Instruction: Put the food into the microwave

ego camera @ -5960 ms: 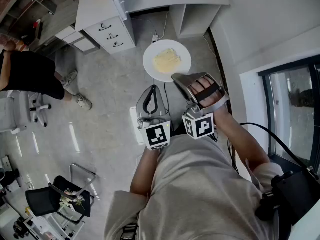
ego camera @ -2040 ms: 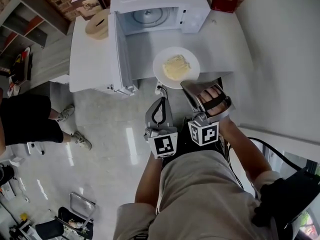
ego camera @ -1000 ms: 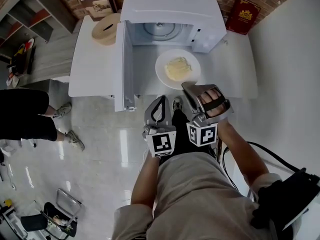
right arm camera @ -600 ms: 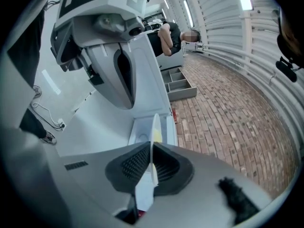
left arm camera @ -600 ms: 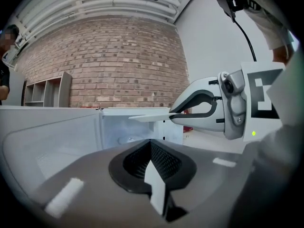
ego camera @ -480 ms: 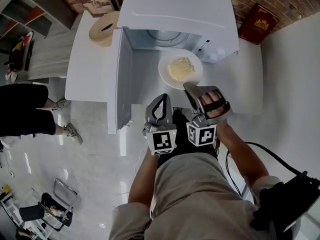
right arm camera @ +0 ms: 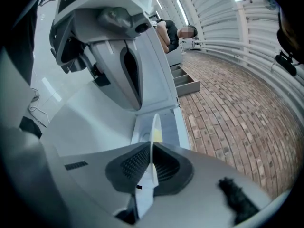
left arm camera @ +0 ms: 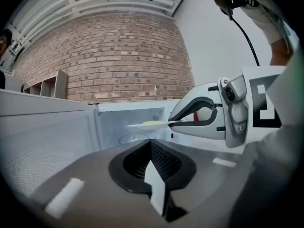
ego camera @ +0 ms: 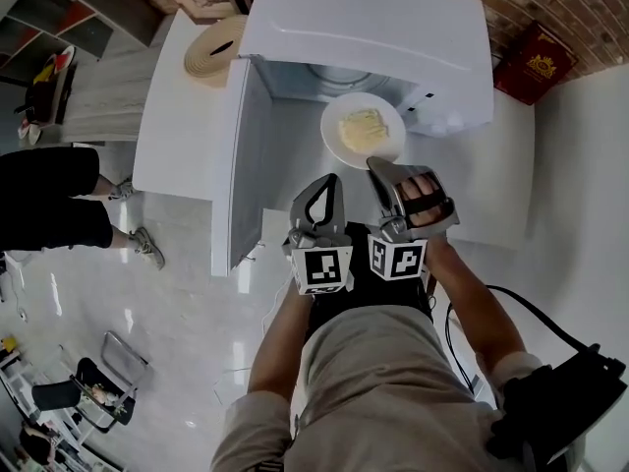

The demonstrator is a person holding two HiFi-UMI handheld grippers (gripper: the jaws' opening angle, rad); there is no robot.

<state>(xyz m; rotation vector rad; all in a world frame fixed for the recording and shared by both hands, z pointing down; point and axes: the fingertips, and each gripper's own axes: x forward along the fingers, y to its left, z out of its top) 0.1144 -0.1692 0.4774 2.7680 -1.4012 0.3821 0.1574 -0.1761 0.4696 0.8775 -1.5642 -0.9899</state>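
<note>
A white plate (ego camera: 363, 131) with pale yellow food (ego camera: 360, 126) hangs level just in front of the open white microwave (ego camera: 373, 18). Its door (ego camera: 246, 155) swings out to the left. My right gripper (ego camera: 376, 163) is shut on the plate's near rim. In the right gripper view the plate (right arm camera: 154, 127) shows edge-on between the jaws of that gripper (right arm camera: 152, 148). My left gripper (ego camera: 327, 180) hovers beside it on the left, shut and holding nothing. In the left gripper view the plate (left arm camera: 147, 125) sits before the microwave cavity (left arm camera: 126, 125), with the turntable visible inside.
The microwave stands on a white counter (ego camera: 172, 136) against a brick wall. A round tan lid (ego camera: 214, 47) lies left of it and a red book (ego camera: 539, 62) to its right. A person in black (ego camera: 49, 195) stands on the floor at far left.
Both grippers have moved forward toward the microwave. The plate has travelled with the right gripper from over the counter edge up to the open cavity.
</note>
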